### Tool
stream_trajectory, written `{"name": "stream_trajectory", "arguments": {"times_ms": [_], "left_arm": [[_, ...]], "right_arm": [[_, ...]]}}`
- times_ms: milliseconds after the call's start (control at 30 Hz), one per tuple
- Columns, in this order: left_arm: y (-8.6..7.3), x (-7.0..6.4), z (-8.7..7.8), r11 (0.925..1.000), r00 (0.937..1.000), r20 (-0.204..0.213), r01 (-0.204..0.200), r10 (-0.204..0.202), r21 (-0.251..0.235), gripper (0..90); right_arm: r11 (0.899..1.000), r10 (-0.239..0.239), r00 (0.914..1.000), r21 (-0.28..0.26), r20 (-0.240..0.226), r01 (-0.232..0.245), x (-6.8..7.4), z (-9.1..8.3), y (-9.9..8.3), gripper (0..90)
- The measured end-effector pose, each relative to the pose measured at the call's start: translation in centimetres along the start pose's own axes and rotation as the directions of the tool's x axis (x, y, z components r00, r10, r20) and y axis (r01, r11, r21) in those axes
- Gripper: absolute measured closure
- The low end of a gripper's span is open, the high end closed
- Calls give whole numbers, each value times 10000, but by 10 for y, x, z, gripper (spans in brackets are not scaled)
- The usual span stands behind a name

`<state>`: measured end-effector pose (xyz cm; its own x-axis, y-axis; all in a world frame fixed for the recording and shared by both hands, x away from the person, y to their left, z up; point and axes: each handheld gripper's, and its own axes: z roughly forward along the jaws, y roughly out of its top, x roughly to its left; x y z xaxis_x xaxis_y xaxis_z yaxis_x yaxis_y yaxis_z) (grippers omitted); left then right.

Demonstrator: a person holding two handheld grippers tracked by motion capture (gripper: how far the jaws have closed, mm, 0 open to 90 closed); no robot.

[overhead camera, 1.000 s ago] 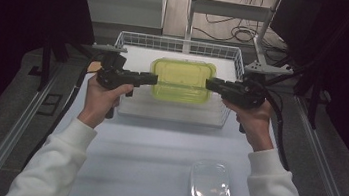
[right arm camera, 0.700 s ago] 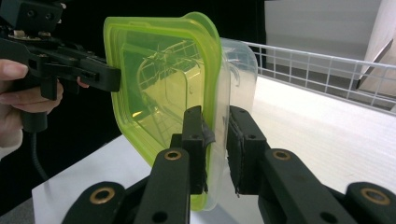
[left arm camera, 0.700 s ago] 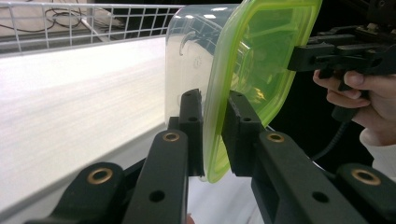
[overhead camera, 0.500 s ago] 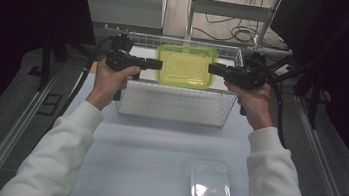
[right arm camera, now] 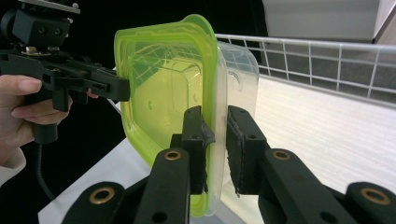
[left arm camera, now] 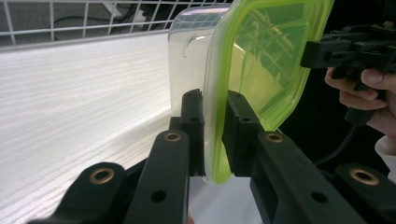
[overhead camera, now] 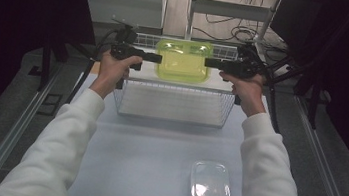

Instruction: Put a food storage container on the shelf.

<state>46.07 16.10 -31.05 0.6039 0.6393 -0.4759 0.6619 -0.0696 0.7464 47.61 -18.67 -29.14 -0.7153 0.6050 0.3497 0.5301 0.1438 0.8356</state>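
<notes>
Both grippers, left gripper [overhead camera: 153, 57] and right gripper [overhead camera: 213, 62], pinched opposite edges of the green-lidded box [overhead camera: 183, 61], held in the air over the far part of the wire basket [overhead camera: 172, 102]. Lifting looked done; setting it down remained.

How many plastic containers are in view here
2. The green-lidded container is held up over the far side of the wire basket, pinched between the left claw and the right claw. The clear container sits on the table's near right.
</notes>
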Motion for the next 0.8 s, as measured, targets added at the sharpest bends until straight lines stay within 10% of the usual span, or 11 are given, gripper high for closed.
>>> {"name": "stream_trajectory", "arguments": {"times_ms": [500,800], "left_arm": [[4,15,8,9957,9966,84,811,-816,452,797],[15,33,16,9704,9697,506,2368,-2391,467,795]], "right_arm": [[9884,1330,9910,719,134,-1336,-15,18,1,775],[9675,2396,9696,709,496,-2427,-24,29,4,768]]}}
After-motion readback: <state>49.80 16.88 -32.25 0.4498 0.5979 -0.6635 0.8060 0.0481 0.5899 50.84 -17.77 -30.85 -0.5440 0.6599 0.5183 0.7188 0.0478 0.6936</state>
